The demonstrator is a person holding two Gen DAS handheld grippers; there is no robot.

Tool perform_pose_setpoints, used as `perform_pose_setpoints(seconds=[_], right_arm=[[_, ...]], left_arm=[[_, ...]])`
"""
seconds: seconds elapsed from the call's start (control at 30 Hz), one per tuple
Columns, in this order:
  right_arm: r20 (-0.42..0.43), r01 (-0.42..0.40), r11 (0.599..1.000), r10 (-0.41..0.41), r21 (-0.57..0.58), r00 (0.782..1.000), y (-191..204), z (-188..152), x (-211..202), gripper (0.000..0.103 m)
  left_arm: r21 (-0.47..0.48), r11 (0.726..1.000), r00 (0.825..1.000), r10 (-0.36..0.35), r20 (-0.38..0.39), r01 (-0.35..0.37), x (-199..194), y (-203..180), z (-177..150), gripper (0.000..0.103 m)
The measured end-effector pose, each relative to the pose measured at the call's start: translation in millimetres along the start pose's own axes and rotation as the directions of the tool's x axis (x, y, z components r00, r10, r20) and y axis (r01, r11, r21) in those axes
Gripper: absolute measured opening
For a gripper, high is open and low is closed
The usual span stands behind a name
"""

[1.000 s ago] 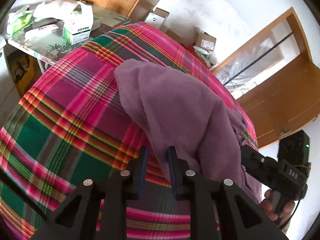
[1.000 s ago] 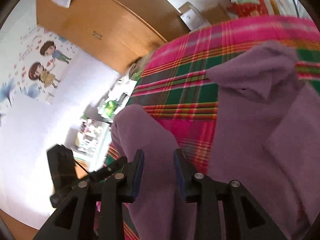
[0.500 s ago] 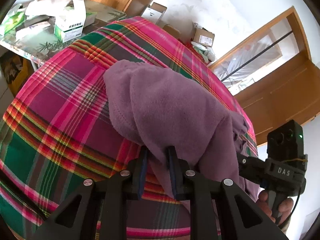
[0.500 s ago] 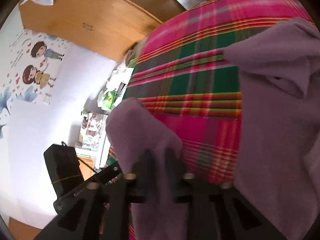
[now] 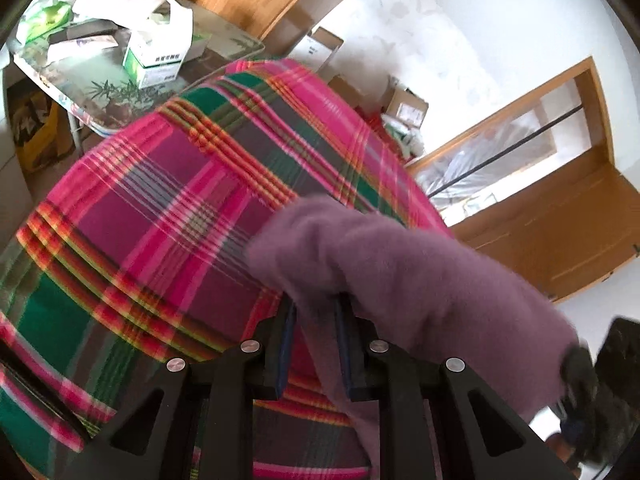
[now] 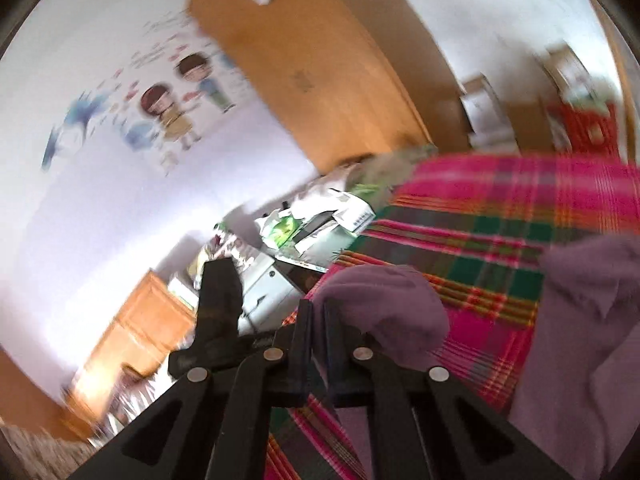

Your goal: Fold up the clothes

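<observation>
A purple fleece garment [image 5: 420, 272] lies partly lifted over a pink, green and red plaid bedspread [image 5: 160, 220]. My left gripper [image 5: 314, 308] is shut on a bunched edge of it, and the cloth drapes away to the right. In the right wrist view my right gripper [image 6: 318, 312] is closing its jaws on another fold of the garment [image 6: 384, 304], with the cloth pinched between the pads. More of the garment [image 6: 592, 320] rests on the bedspread [image 6: 500, 208] at the right. That view is blurred.
A side table [image 5: 100, 80] beyond the bed's far corner carries tissue boxes [image 5: 156, 52] and packets. Cardboard boxes [image 5: 408, 108] sit on the floor by the wall. A wooden wardrobe [image 6: 320, 60] and a wooden door frame [image 5: 560, 220] border the bed.
My right gripper went from open around a fold to closed on it, then rose and rolled. The cloth in my left gripper lifted and bunched up off the bedspread.
</observation>
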State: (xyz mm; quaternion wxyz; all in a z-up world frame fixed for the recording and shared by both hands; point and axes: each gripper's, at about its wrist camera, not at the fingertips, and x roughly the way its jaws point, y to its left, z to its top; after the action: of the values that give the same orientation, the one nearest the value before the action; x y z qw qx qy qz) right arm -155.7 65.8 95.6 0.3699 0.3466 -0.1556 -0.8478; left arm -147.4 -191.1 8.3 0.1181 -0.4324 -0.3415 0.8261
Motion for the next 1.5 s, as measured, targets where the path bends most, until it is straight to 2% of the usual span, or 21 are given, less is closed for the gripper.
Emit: perform_pose_setpoints(seconds=[0.13,0.33,0.47,0.57,0.7,0.8,0.9,1.0,1.07,1.13,1.23,1.3,1.4,1.47,1.5], right_arm=[[-0.043,0.012,0.99,-0.018,-0.143,0.999,31,-24,8,0.006],[-0.141,-0.014,0.965,-0.024,-0.261,0.99,70,-71,31,0.006],[-0.19,-0.043,0.974,0.0,-0.221,0.982,67,-87,38,0.006],[-0.247,-0.074,0.981,0.028,-0.18,0.969,66,-99,43,0.006],[-0.294,-0.085,0.983,0.034,-0.164,0.955,69,-113,48,0.008],[-0.331,-0.125,0.977,0.063,-0.17,0.942,78,-118,44,0.008],[-0.338,-0.172,0.963,0.094,-0.21,0.937,94,-124,26,0.008],[-0.326,-0.225,0.963,0.168,-0.146,0.93,96,-126,0,0.008],[-0.313,-0.222,0.969,0.18,-0.104,0.933,91,-127,-21,0.008],[-0.308,-0.203,0.977,0.173,-0.067,0.936,84,-129,-45,0.009],[-0.34,-0.11,0.991,0.079,-0.072,0.937,73,-132,-80,0.019],[-0.343,-0.001,0.99,-0.047,-0.139,0.938,68,-135,-99,0.02],[-0.281,0.198,0.94,-0.277,-0.279,0.919,62,-139,-115,0.021],[-0.218,0.293,0.886,-0.384,-0.359,0.897,61,-143,-116,0.023],[-0.201,0.3,0.877,-0.392,-0.375,0.898,60,-144,-112,0.024]], left_arm=[[-0.023,0.999,0.999,0.037,0.029,-0.036,-21,13,-5,0.019],[-0.052,0.995,0.994,0.089,0.07,-0.085,-61,32,-23,0.019],[-0.034,0.996,0.994,0.084,0.066,-0.082,-69,25,-30,0.019],[-0.005,0.993,0.991,0.114,0.072,-0.114,-78,15,-33,0.019],[0.102,0.985,0.981,0.122,0.149,-0.138,-99,-16,-38,0.021],[0.188,0.974,0.985,0.103,0.141,-0.129,-105,-40,-42,0.024],[0.238,0.962,0.988,0.107,0.108,-0.13,-104,-53,-47,0.024],[0.262,0.954,0.988,0.128,0.087,-0.147,-101,-57,-55,0.024],[0.282,0.946,0.987,0.15,0.062,-0.161,-98,-60,-60,0.024],[0.323,0.925,0.98,0.196,0.044,-0.199,-92,-65,-71,0.024],[0.375,0.896,0.969,0.244,0.031,-0.237,-83,-69,-87,0.024],[0.402,0.885,0.969,0.248,0.015,-0.233,-78,-70,-97,0.025],[0.459,0.846,0.956,0.293,0.029,-0.273,-72,-75,-111,0.025],[0.49,0.817,0.946,0.32,0.05,-0.302,-69,-78,-120,0.025],[0.496,0.81,0.942,0.33,0.059,-0.314,-68,-79,-121,0.025]])
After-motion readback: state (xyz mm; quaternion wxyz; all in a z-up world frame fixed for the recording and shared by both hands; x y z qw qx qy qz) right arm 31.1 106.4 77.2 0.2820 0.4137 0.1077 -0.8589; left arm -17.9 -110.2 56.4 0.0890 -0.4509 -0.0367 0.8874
